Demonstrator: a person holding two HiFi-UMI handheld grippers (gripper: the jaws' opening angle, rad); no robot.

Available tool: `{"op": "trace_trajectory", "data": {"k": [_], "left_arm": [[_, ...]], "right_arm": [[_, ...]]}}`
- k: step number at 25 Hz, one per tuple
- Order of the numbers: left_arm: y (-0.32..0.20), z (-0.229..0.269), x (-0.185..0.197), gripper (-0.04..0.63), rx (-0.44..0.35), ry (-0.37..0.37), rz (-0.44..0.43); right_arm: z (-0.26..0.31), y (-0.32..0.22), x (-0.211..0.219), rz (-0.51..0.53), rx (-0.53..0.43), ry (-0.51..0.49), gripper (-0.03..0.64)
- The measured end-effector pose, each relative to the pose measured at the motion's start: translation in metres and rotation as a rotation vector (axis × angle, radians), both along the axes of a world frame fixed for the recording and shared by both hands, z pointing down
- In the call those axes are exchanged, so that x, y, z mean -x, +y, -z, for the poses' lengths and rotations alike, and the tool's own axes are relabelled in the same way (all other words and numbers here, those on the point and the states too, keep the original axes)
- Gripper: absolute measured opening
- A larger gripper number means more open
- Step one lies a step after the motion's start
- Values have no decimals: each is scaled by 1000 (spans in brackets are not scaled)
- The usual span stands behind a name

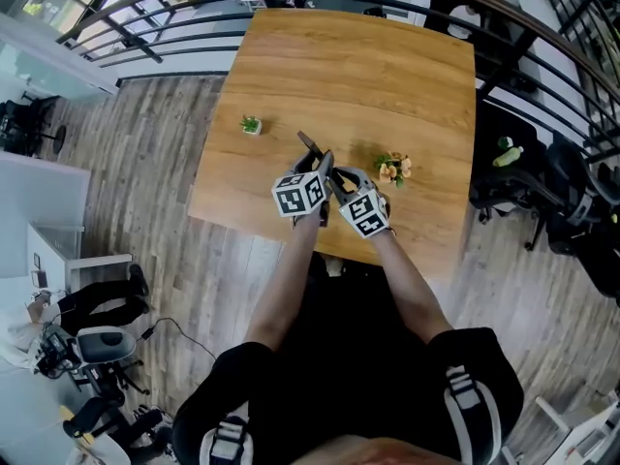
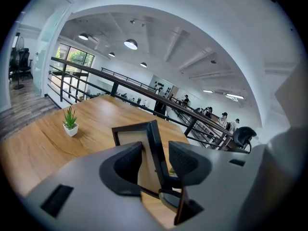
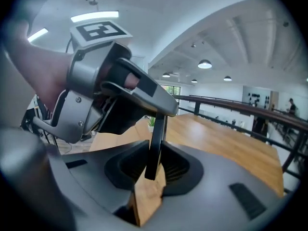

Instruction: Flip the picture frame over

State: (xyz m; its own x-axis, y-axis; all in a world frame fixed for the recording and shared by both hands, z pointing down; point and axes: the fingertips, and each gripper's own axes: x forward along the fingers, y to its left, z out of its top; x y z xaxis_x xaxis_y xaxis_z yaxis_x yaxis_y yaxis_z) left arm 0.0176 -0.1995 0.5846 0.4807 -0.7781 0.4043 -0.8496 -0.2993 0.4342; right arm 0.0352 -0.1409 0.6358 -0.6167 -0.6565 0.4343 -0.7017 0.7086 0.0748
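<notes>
Right gripper point(image 3: 153, 163) and left gripper point(image 2: 155, 161) both pinch the picture frame point(image 2: 131, 138) from opposite edges, holding it upright above the table point(image 1: 387, 76), mid-flip I'd say.

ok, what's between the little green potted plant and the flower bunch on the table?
The picture frame, tilted up on edge, roughly midway between the potted plant and the flowers. The head view shows it.

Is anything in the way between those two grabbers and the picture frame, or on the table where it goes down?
Nothing visible. The picture frame sits between the jaws of the left gripper and the right gripper, above bare table. The potted plant and the flowers stand off to either side.
</notes>
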Motion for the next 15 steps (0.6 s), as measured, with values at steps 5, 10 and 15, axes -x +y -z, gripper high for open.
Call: {"op": "trace_trajectory", "data": {"k": [5, 10, 15], "left_arm": [[1, -5, 4, 186, 35, 73, 38], [2, -7, 23, 130, 38, 117, 79], [-1, -2, 40, 117, 32, 168, 62]], "right_arm": [[-5, 8, 3, 30, -94, 153, 95], [-5, 11, 14, 42, -132, 198, 97], [-1, 8, 30, 30, -123, 185, 98]]}}
